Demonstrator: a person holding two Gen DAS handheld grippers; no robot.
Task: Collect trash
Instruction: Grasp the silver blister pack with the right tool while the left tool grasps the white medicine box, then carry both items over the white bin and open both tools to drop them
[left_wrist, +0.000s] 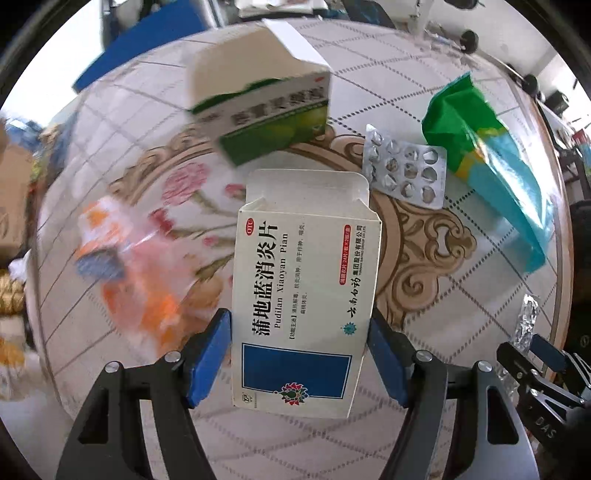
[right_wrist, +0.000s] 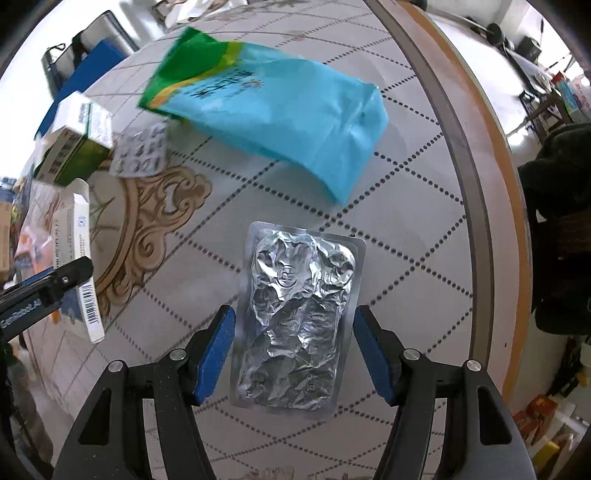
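Observation:
In the left wrist view my left gripper (left_wrist: 299, 354) is shut on a white and blue medicine box (left_wrist: 303, 291) with its top flap open, pads pressed on both sides. Beyond it lie a green and white box (left_wrist: 266, 118), a silver blister pack (left_wrist: 406, 170), a green and blue bag (left_wrist: 484, 162) and an orange plastic wrapper (left_wrist: 129, 273). In the right wrist view my right gripper (right_wrist: 293, 354) is shut on a crumpled foil blister sheet (right_wrist: 295, 317). The bag (right_wrist: 273, 114), the green box (right_wrist: 77, 144) and the blister pack (right_wrist: 140, 151) lie farther off.
The round table (right_wrist: 388, 229) has a patterned cloth and a wooden rim (right_wrist: 476, 155) at the right. A blue board (left_wrist: 136, 51) lies at the far edge. Chairs and clutter stand beyond the table. The left gripper shows at the right view's left edge (right_wrist: 55, 284).

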